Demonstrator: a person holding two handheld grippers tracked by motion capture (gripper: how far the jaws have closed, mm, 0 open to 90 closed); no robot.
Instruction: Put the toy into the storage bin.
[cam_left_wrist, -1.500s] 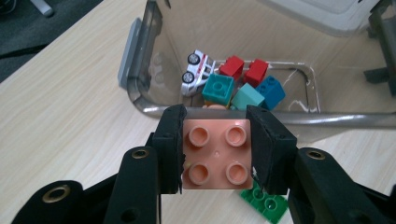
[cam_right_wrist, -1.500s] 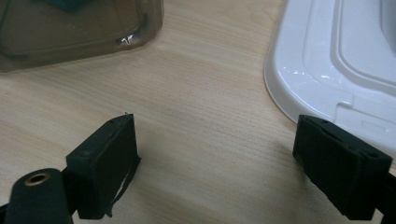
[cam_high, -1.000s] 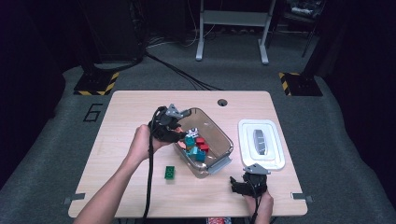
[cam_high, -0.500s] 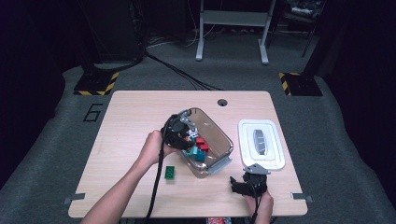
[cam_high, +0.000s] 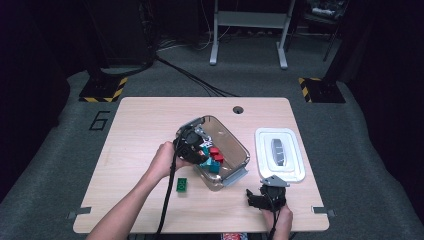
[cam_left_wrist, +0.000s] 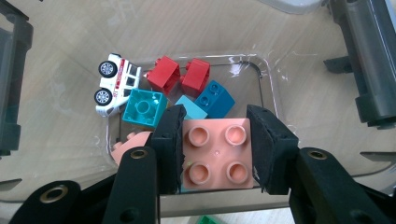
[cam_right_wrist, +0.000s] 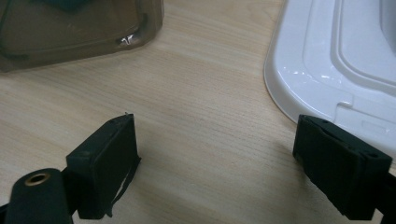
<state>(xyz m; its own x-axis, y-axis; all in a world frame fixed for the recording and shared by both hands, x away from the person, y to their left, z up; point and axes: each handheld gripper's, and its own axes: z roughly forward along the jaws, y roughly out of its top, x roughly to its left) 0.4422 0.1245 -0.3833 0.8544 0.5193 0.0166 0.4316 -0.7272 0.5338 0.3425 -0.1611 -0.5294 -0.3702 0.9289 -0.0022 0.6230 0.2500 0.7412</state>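
Between the jaws, pink brick (cam_left_wrist: 217, 156) studs-up.

A lab or recording studio is suggested. A light wooden table (cam_high: 150, 125) is set on grey carpet (cam_high: 65, 150) marked with a number (cam_high: 100, 120). Dark surroundings are seen, with cables (cam_high: 190, 75) run across the floor, hazard-striped bases (cam_high: 102, 92) and a metal stand (cam_high: 247, 30) behind.

Both claws are chunky matte black; the left claw (cam_left_wrist: 215, 154) has brass-ringed screw holes, the right claw (cam_high: 265, 197) a grey three-cornered plate, black cables trailing, forearms bare.
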